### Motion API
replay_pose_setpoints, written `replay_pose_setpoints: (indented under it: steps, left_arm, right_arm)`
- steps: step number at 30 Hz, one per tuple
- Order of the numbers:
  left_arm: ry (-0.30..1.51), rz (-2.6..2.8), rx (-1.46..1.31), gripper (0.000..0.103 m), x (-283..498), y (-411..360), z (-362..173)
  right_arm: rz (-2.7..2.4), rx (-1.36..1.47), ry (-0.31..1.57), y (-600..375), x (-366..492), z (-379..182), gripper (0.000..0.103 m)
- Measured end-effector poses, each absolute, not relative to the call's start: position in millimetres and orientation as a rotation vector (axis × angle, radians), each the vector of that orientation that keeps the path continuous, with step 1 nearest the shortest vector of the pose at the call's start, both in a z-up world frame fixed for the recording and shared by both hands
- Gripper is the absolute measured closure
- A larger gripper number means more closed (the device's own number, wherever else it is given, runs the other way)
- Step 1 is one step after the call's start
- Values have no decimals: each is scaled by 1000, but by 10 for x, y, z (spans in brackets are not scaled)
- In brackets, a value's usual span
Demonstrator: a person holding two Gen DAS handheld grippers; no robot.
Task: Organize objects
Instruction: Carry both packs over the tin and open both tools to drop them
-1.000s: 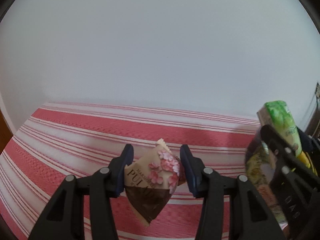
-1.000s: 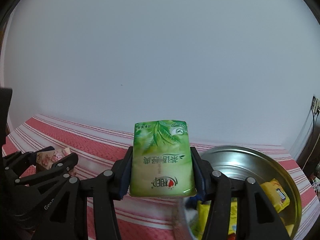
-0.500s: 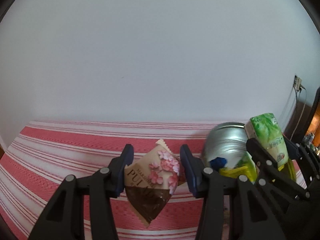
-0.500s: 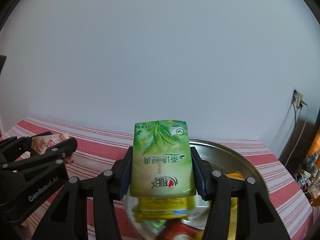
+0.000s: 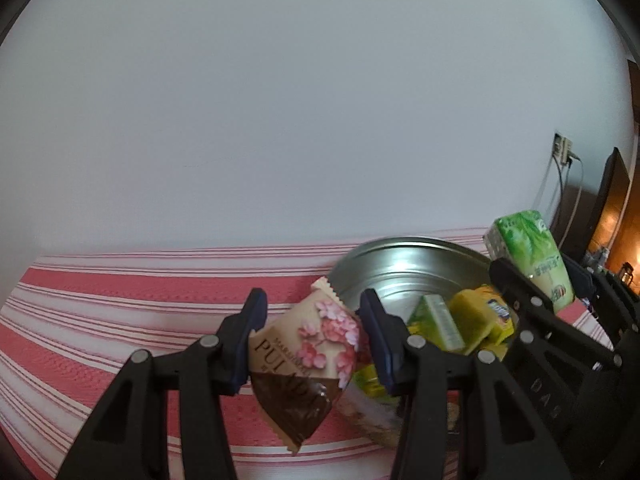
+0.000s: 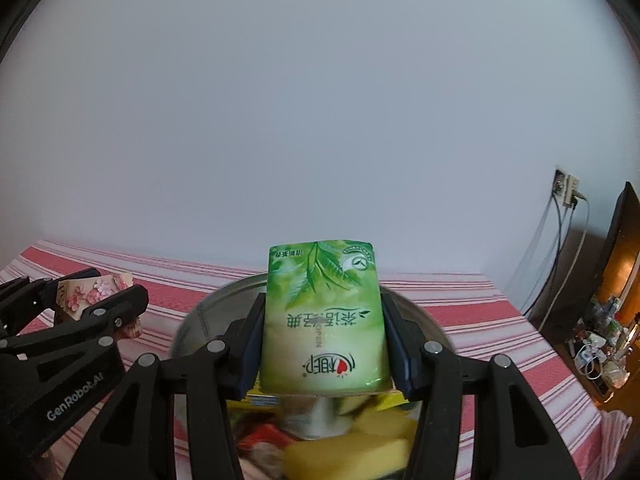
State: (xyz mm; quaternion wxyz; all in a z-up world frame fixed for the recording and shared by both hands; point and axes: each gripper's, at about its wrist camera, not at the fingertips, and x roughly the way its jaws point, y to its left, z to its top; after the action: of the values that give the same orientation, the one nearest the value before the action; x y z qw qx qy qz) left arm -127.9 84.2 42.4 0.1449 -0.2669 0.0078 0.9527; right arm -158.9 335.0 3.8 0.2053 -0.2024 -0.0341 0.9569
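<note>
My left gripper [image 5: 312, 340] is shut on a beige and brown snack packet with pink flowers [image 5: 308, 352], held above the striped cloth just left of a metal bowl [image 5: 400, 264]. My right gripper [image 6: 322, 340] is shut on a green tissue pack [image 6: 322, 316], held over the bowl [image 6: 420, 316]. In the left wrist view the green pack [image 5: 532, 252] and the right gripper [image 5: 560, 320] show at the right. In the right wrist view the left gripper [image 6: 92, 304] and its packet [image 6: 96, 292] show at the left. Yellow and green packets [image 5: 460, 324] lie in the bowl.
A red and white striped cloth [image 5: 120, 320] covers the table up to a white wall. A wall socket with cables [image 6: 566, 192] and dark furniture [image 6: 616, 264] stand at the right, beyond the table's edge.
Both grippers have swung right toward the bowl, each still holding its packet. The bowl has come further into both views and now sits under the right gripper.
</note>
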Motion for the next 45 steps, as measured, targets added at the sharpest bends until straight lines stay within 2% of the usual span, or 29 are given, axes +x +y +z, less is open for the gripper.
replay_pose_setpoints:
  steps: [13, 20, 34, 45]
  left_arm:
    - [31, 2655, -822, 55, -1499, 1313, 460]
    - [35, 2637, -897, 55, -1696, 1418, 247]
    - [86, 2616, -1035, 55, -2086, 1633, 138]
    - [72, 2537, -1225, 55, -2354, 1595, 5]
  right_arm:
    - [2604, -641, -130, 3639, -1681, -9, 48]
    - [2604, -729, -65, 3953, -1882, -98, 48]
    - [2646, -930, -17, 3976, -2270, -147, 48]
    - [2691, -1133, 176, 3992, -2503, 14, 48]
